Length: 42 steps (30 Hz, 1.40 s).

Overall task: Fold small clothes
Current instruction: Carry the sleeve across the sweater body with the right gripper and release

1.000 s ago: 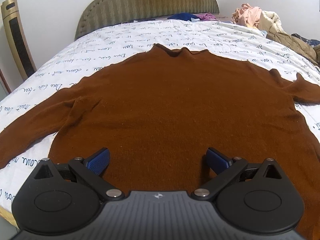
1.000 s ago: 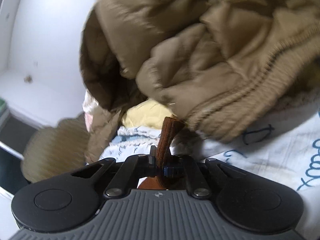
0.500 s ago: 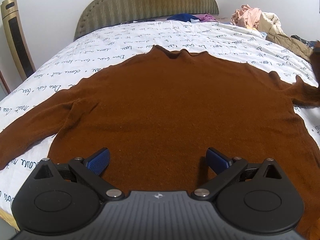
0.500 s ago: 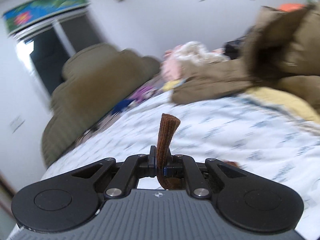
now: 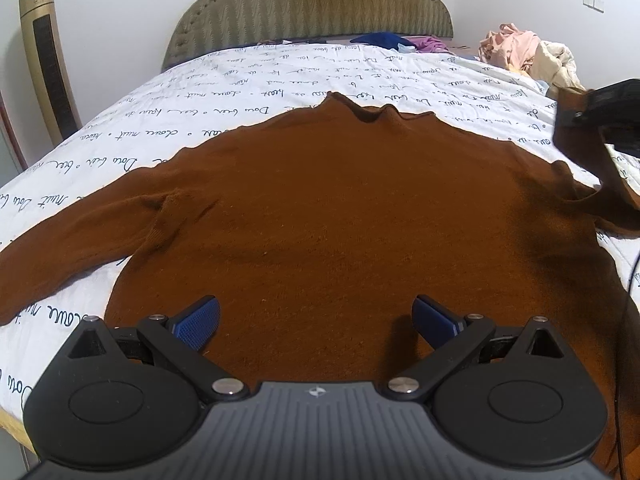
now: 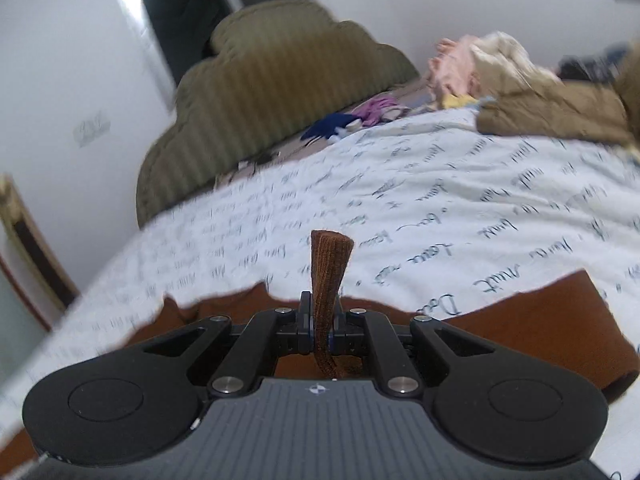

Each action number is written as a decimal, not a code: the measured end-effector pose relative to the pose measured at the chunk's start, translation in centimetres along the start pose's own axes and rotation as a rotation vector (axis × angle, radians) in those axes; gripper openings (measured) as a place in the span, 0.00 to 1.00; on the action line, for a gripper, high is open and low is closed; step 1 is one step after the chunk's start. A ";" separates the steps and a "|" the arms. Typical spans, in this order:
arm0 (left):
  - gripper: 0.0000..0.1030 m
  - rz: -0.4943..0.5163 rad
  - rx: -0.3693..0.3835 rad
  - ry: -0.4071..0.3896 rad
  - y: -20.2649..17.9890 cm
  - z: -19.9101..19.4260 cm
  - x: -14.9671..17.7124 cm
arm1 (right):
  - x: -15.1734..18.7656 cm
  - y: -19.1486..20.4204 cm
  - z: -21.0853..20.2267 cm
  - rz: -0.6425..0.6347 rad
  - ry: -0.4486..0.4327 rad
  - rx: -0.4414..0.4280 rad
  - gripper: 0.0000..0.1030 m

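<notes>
Flat on the bed (image 5: 280, 68), front down toward the near edge and collar toward the headboard (image 5: 312, 4): brown sweater (image 5: 340, 208), one sleeve (image 5: 588, 160) lifted off the sheet at the right. Clamped tight on that sleeve's ribbed cuff (image 6: 330, 268): right gripper (image 6: 320, 330), cuff end poking up past the fingertips. Spread wide and holding nothing, just above the sweater's lower part: left gripper (image 5: 316, 320).

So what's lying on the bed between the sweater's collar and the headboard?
Only bare printed bedsheet lies between the sweater collar and the headboard; the left wrist view shows it.
</notes>
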<state>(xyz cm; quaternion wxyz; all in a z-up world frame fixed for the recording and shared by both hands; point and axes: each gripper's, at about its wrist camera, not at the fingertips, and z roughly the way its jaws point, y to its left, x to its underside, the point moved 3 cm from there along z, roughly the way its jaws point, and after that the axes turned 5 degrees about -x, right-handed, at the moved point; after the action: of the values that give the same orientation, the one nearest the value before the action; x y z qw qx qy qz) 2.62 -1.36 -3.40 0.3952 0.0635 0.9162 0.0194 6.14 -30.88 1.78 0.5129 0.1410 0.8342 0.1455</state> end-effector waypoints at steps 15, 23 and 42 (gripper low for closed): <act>1.00 -0.035 -0.014 0.016 1.4 0.4 0.5 | 4.4 13.0 6.3 -0.335 0.190 -0.084 0.12; 1.00 -0.049 -0.019 0.024 2.0 0.4 0.8 | 6.5 18.6 7.7 -0.386 0.208 -0.169 0.12; 1.00 -0.075 -0.025 0.026 2.9 0.3 0.8 | 9.0 23.8 8.3 -0.459 0.262 -0.229 0.12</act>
<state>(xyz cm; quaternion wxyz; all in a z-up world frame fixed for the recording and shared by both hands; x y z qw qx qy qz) 2.53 1.66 -3.93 0.3846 0.0241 0.9226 0.0169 11.74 -4.73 0.13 0.4327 -0.1306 0.8817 0.1357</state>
